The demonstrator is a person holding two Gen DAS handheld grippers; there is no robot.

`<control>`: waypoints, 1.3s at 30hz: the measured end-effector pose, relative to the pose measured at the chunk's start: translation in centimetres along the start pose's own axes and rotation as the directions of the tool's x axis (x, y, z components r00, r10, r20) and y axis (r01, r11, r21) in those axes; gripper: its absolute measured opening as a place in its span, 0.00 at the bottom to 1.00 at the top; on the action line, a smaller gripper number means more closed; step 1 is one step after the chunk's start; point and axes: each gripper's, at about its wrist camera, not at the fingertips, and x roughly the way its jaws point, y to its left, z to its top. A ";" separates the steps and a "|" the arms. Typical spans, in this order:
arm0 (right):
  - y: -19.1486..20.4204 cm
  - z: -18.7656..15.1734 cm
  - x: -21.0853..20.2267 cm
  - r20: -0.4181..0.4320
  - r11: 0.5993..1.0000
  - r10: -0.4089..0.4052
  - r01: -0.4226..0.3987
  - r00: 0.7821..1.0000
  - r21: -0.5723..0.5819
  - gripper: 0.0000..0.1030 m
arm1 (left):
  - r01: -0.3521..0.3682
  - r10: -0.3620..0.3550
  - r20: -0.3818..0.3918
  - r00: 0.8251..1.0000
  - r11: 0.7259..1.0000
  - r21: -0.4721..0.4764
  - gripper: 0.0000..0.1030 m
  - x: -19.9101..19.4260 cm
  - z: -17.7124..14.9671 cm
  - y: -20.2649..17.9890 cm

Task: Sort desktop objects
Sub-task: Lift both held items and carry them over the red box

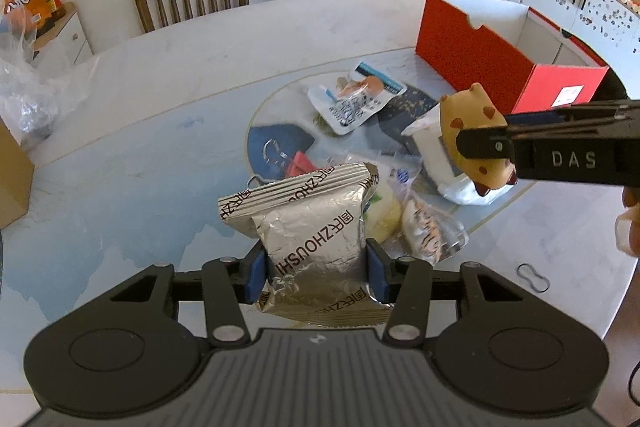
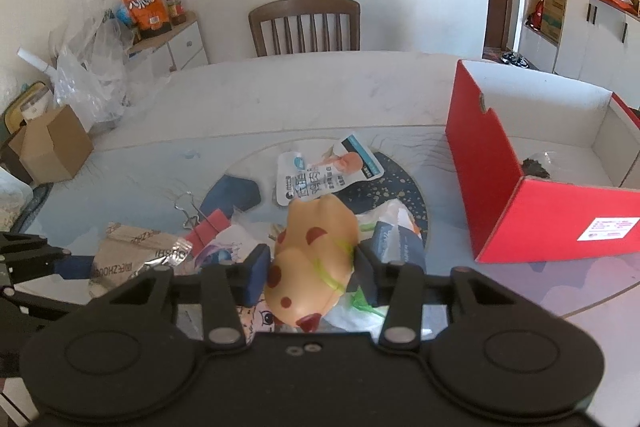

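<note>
My left gripper (image 1: 316,267) is shut on a silver snack packet (image 1: 312,227) with black lettering, held just above the pile on the table. My right gripper (image 2: 310,267) is shut on a tan toy animal with red spots (image 2: 316,255); the left wrist view shows the same toy (image 1: 472,135) pinched at the right, above a white pack (image 1: 432,151). A white-and-blue food pouch (image 2: 320,175), a red binder clip (image 2: 208,227) and several small wrapped items lie on the round dark mat (image 2: 404,183). The silver packet (image 2: 136,255) appears at lower left in the right wrist view.
An open red box (image 2: 532,211) with a white inside stands on the table at the right, something dark in its bottom. A wooden chair (image 2: 306,27) is behind the table. A cardboard box (image 2: 52,143) and plastic bags (image 2: 92,75) sit at left. A black rubber band (image 1: 532,277) lies nearby.
</note>
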 end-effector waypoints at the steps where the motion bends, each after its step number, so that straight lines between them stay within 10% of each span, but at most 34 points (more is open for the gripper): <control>1: -0.1 0.0 -0.3 0.003 1.000 -0.002 0.002 1.000 0.002 0.44 | 0.003 -0.003 0.004 1.000 1.000 0.001 0.47 -0.2 0.2 -0.2; 39: -17.4 5.7 -8.7 0.100 0.999 -0.048 0.047 0.994 0.008 0.44 | 0.134 -0.153 0.134 0.979 0.981 0.141 0.47 -2.1 15.4 -17.1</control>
